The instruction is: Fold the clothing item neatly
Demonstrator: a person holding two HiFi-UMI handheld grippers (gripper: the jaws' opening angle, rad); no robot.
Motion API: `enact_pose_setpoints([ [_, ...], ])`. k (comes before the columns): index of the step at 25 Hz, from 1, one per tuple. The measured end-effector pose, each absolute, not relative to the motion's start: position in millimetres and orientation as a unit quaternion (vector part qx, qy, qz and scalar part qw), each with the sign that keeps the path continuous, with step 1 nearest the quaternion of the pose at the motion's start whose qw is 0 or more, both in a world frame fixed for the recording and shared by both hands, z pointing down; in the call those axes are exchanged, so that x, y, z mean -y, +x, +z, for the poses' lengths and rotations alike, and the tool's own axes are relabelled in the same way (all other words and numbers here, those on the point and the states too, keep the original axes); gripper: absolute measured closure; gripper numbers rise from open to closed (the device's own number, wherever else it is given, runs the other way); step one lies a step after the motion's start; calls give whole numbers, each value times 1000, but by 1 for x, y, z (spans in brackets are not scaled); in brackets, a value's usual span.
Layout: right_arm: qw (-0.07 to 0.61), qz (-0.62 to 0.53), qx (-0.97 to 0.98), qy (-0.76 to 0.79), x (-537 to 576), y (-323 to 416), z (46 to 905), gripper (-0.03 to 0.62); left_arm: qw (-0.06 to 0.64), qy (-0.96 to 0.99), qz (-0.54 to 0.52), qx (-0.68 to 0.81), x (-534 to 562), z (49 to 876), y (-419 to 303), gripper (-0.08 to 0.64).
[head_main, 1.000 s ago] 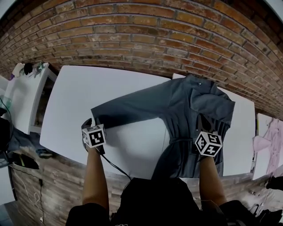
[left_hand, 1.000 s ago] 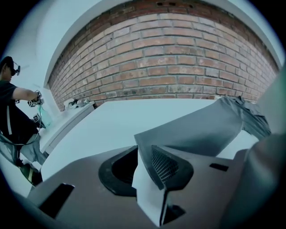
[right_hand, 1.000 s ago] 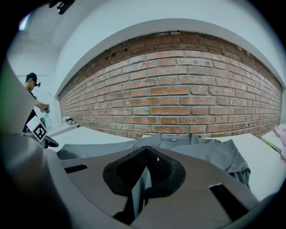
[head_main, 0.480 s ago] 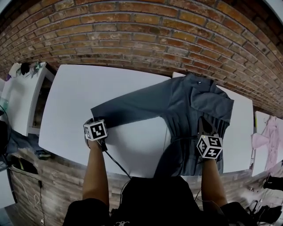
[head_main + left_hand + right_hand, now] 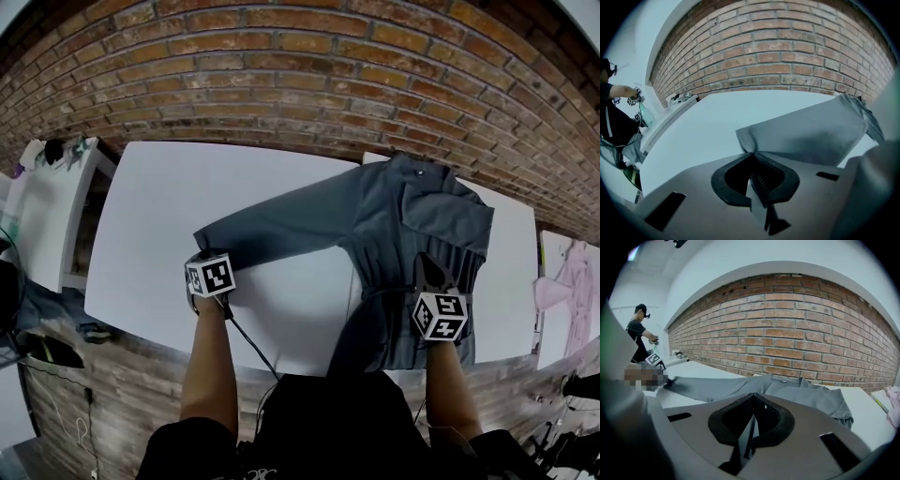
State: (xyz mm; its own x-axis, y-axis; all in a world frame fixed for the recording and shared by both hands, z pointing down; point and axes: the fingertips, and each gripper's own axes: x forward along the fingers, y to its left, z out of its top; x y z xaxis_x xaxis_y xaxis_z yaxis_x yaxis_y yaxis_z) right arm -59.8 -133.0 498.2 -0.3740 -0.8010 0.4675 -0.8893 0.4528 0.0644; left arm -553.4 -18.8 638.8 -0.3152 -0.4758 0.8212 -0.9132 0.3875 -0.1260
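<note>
Items: one grey garment (image 5: 403, 225), one white table (image 5: 178, 187), two grippers.
Your left gripper (image 5: 751, 154): jaws have just been closing and now pinch the sleeve cuff (image 5: 745, 138) at 9 o'clock.
Your right gripper (image 5: 752, 397): jaws together, apparently nipping a fold of cloth.
Garment: lies flat toward the table's 3 o'clock side, one sleeve outspread.

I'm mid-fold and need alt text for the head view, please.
A grey garment lies on a white table before a brick wall, one sleeve stretched left. The left gripper, whose jaws have just been closing, pinches that sleeve's cuff; the right gripper, jaws together, sits over the garment's lower right.
</note>
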Motion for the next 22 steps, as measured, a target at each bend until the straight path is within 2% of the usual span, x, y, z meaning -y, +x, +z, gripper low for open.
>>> enact_pose_setpoints([
  [8,228,89,826,507,121,-53,494,591,376,477,273,746,17,636,-558,546],
  [14,223,93,824,512,116,-45,490,591,326,499,253,762,32,594,-551,546],
  [22,238,57,832,498,99,-37,487,591,300,538,206,760,68,538,-516,546],
])
